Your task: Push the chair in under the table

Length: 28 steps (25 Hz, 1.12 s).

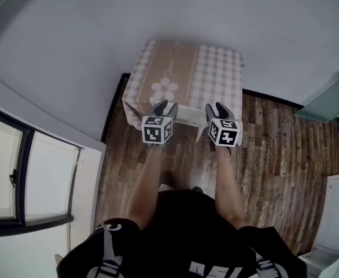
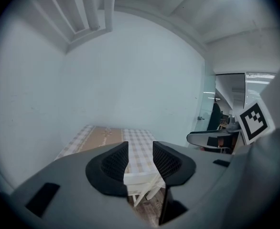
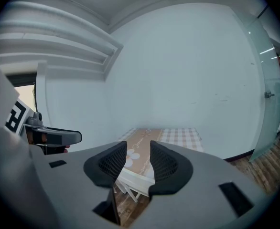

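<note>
Black clothing of the person was seen closest to the head camera, and two bare forearms were stretched from it toward a small square desk set against a white wall. A beige and pink checked cloth with a white flower print was spread over the desk.

At the desk's near edge the left gripper was held level with that edge's left part, and the right gripper level with its right part. A cube with square black-and-white markers was carried on each, on the side away from the desk. In the left gripper view the black ribbed pads were parted by a narrow gap. Nothing was pinched there, and only the desk and chair were seen beyond them. The same was shown in the right gripper view: pads spread a little, nothing clamped between them.

A white chair was tucked under the desk's near side, between the two grippers. Its back rail lay close to the cloth's hanging edge, its slanted legs showed below, and its seat was hidden under the desk.

Dark wooden plank flooring lay in front of and to the right of the desk.
</note>
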Each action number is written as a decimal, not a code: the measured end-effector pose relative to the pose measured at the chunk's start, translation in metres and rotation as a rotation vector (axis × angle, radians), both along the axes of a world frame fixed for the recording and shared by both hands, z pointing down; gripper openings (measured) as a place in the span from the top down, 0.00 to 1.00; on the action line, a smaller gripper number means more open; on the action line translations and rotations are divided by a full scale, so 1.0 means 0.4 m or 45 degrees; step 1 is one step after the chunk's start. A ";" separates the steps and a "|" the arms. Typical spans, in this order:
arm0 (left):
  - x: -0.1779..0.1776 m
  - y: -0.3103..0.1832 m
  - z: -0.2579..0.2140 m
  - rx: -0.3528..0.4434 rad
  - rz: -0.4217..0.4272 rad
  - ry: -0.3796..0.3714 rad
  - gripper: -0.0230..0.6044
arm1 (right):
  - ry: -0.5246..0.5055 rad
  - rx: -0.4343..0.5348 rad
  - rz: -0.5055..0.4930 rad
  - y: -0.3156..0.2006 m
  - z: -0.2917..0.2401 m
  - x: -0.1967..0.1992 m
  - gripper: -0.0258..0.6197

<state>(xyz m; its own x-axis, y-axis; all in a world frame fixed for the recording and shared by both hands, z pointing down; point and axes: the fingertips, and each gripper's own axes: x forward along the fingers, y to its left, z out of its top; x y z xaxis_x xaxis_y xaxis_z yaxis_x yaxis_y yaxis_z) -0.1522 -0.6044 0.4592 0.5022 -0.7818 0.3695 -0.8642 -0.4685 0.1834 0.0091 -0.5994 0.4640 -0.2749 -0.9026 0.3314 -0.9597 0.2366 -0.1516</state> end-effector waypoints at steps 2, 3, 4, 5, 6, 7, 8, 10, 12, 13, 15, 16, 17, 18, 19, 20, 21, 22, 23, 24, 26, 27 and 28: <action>-0.004 0.006 -0.002 0.003 0.004 0.009 0.69 | 0.001 0.004 -0.007 0.004 0.000 -0.004 0.71; -0.007 0.010 -0.004 0.005 0.005 0.013 0.70 | 0.000 0.005 -0.010 0.007 0.000 -0.006 0.72; -0.011 0.012 -0.006 0.008 0.005 0.018 0.71 | -0.003 0.006 -0.015 0.010 0.000 -0.008 0.73; -0.016 0.015 -0.007 0.009 0.004 0.022 0.71 | -0.005 0.007 -0.022 0.013 0.001 -0.012 0.73; -0.021 0.016 -0.007 0.009 0.002 0.025 0.72 | -0.005 0.007 -0.031 0.016 0.003 -0.015 0.74; -0.026 0.018 -0.007 0.008 0.001 0.026 0.73 | -0.003 0.006 -0.040 0.019 0.004 -0.019 0.74; -0.031 0.019 -0.005 0.006 -0.001 0.027 0.74 | 0.000 0.006 -0.049 0.022 0.007 -0.022 0.75; -0.043 0.025 0.000 0.003 -0.002 0.027 0.75 | 0.001 0.003 -0.058 0.031 0.012 -0.024 0.77; -0.057 0.031 0.004 0.000 -0.007 0.032 0.77 | -0.002 0.000 -0.059 0.042 0.020 -0.022 0.78; -0.064 0.035 0.006 -0.001 -0.012 0.036 0.78 | -0.001 -0.002 -0.059 0.048 0.023 -0.020 0.79; -0.077 0.041 0.006 0.000 -0.021 0.037 0.80 | 0.003 -0.005 -0.057 0.057 0.028 -0.011 0.80; -0.082 0.043 0.005 0.002 -0.024 0.034 0.80 | 0.003 -0.006 -0.054 0.060 0.028 -0.005 0.81; -0.086 0.044 0.003 0.004 -0.028 0.031 0.81 | 0.001 -0.008 -0.050 0.062 0.028 0.002 0.81; -0.091 0.045 0.001 0.006 -0.032 0.029 0.81 | -0.002 -0.009 -0.046 0.064 0.027 0.008 0.82; -0.096 0.045 -0.001 0.008 -0.037 0.026 0.82 | -0.004 -0.009 -0.043 0.065 0.026 0.015 0.82; -0.099 0.045 -0.002 0.010 -0.041 0.024 0.82 | -0.004 -0.008 -0.041 0.066 0.025 0.021 0.82; -0.102 0.045 -0.002 0.010 -0.043 0.022 0.82 | -0.001 -0.009 -0.040 0.068 0.024 0.027 0.83; -0.104 0.045 -0.002 0.010 -0.044 0.020 0.83 | 0.003 -0.009 -0.039 0.070 0.024 0.032 0.83; -0.107 0.045 -0.001 0.011 -0.045 0.019 0.83 | 0.007 -0.009 -0.038 0.071 0.025 0.037 0.84; -0.111 0.045 -0.001 0.012 -0.046 0.017 0.84 | 0.010 -0.009 -0.037 0.073 0.026 0.040 0.84; -0.116 0.043 -0.003 0.018 -0.044 0.015 0.85 | 0.015 -0.010 -0.033 0.074 0.028 0.045 0.85; -0.118 0.041 -0.004 0.020 -0.042 0.015 0.85 | 0.019 -0.011 -0.029 0.074 0.029 0.048 0.86; -0.119 0.040 -0.007 0.022 -0.040 0.016 0.86 | 0.023 -0.013 -0.025 0.073 0.030 0.052 0.87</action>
<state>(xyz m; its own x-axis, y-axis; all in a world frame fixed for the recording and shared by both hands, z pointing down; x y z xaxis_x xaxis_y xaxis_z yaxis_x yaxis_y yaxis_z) -0.1998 -0.5885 0.4566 0.4819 -0.8035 0.3494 -0.8762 -0.4445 0.1863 0.0298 -0.5700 0.4760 -0.2860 -0.8937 0.3458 -0.9576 0.2536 -0.1367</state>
